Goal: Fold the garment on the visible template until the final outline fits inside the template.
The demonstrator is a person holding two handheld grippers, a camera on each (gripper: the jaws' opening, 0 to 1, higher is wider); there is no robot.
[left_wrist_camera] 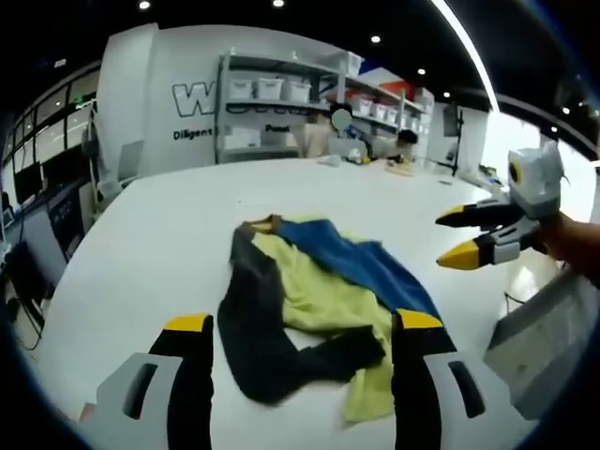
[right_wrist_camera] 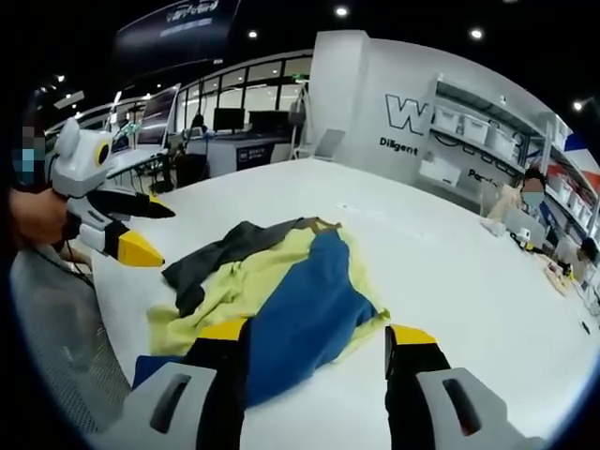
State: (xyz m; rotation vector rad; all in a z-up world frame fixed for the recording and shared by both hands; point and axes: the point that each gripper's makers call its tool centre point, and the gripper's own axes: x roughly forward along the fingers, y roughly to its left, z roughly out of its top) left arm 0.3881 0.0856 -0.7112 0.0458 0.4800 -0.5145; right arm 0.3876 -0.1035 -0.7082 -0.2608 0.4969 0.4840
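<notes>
A crumpled garment (left_wrist_camera: 319, 291) in blue, yellow and dark grey lies on the white table (left_wrist_camera: 159, 234). My left gripper (left_wrist_camera: 302, 323) is open, its yellow-tipped jaws standing on either side of the garment's near edge with nothing between them. The right gripper (left_wrist_camera: 457, 236) hovers open to the right of the cloth, held by a hand. In the right gripper view the garment (right_wrist_camera: 300, 300) spreads with its blue part nearest. My right gripper (right_wrist_camera: 317, 333) is open over that blue edge. The left gripper (right_wrist_camera: 150, 232) hangs open at the left, above the grey sleeve.
A grey object (left_wrist_camera: 544, 347) sits at the table's near edge beside the person. Shelves with white bins (left_wrist_camera: 281, 89) line the back wall. People (right_wrist_camera: 530, 202) sit at the table's far end. Desks with monitors (right_wrist_camera: 234, 122) stand beyond the table.
</notes>
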